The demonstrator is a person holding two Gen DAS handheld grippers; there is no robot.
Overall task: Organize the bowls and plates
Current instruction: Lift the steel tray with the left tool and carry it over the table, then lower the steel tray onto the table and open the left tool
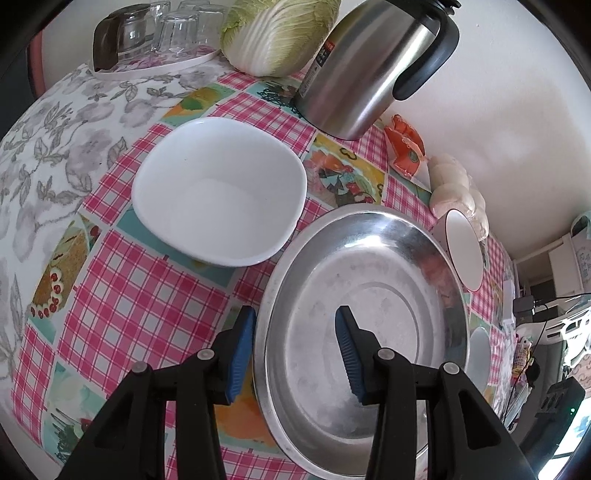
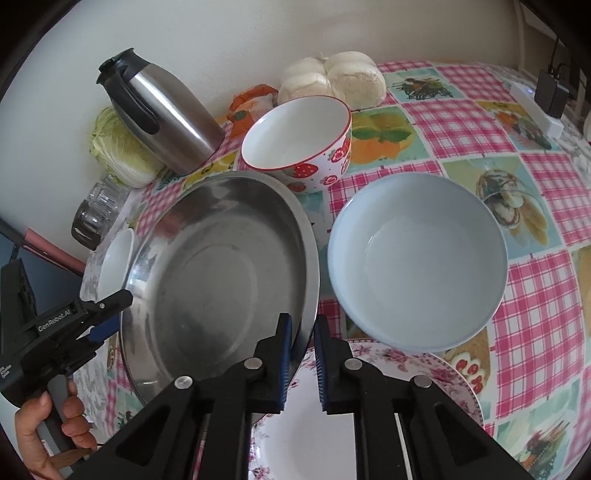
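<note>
A wide steel basin [image 1: 369, 295] [image 2: 221, 266] sits mid-table. My left gripper [image 1: 295, 354] straddles its near-left rim, one blue pad outside and one well inside, open. My right gripper [image 2: 303, 363] is shut on the basin's opposite rim, and the thin edge runs between its pads. A white squarish bowl [image 1: 218, 192] stands left of the basin. On the basin's other side are a strawberry-patterned bowl [image 2: 295, 144] and a pale blue bowl [image 2: 417, 258]. A floral plate [image 2: 443, 373] lies under my right gripper. A hand [image 2: 55, 435] holds the left gripper [image 2: 116, 314].
A steel thermos jug [image 1: 369, 66] and a cabbage [image 1: 277, 33] stand at the wall. A tray of upturned glasses [image 1: 159, 37] sits in the far corner. A bag of buns [image 2: 332, 77] and an orange packet [image 1: 404, 147] lie behind the bowls. A power adapter [image 2: 550, 96] is at the table's right edge.
</note>
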